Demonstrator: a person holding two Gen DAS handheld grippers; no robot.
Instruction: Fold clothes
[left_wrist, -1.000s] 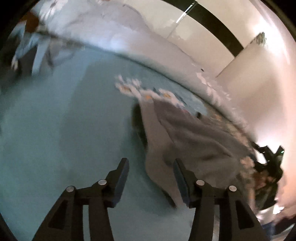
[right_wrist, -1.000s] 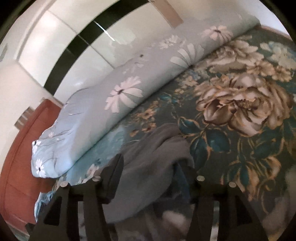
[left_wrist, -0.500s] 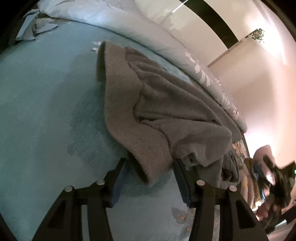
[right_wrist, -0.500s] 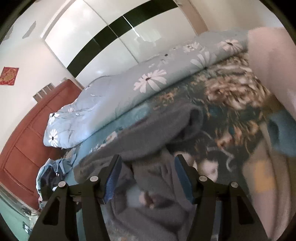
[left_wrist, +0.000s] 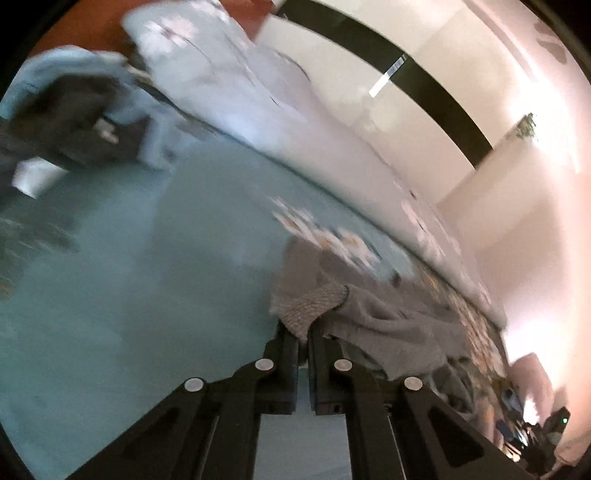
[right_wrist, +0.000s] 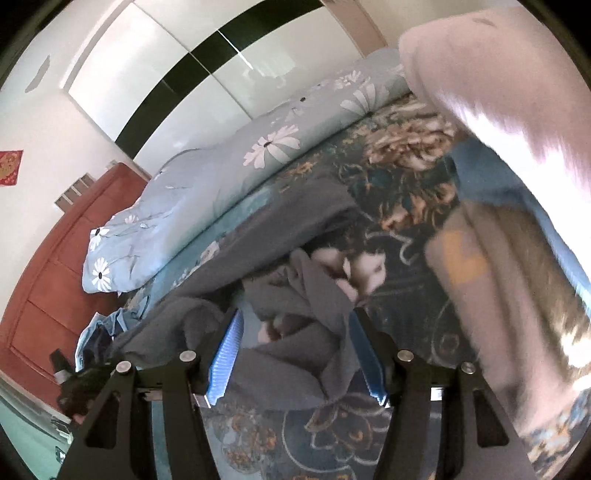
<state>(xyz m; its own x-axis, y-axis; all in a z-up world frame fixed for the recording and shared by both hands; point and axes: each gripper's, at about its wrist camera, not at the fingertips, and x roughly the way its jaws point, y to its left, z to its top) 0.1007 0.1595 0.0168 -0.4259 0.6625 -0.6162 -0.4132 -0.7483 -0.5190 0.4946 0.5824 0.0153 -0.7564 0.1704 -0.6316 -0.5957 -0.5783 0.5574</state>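
Note:
A grey knit sweater (left_wrist: 384, 325) lies crumpled on the bed. My left gripper (left_wrist: 303, 332) is shut on its ribbed hem (left_wrist: 314, 304) and holds that edge up off the light blue sheet (left_wrist: 147, 295). In the right wrist view the same grey sweater (right_wrist: 280, 295) lies bunched on the dark floral bedspread (right_wrist: 406, 236). My right gripper (right_wrist: 295, 332) is open, its blue-padded fingers (right_wrist: 225, 354) on either side of a fold of the sweater, not closed on it.
A rolled pale blue flowered duvet (right_wrist: 229, 177) runs along the far side of the bed, also in the left view (left_wrist: 295, 122). More clothes (left_wrist: 74, 110) are piled by the red wooden headboard (right_wrist: 48, 266). A pink-sleeved arm (right_wrist: 480, 92) is at right.
My left gripper was open around the sweater hem; it has closed on it and lifted it. My right gripper has moved down closer over the bunched sweater, still open.

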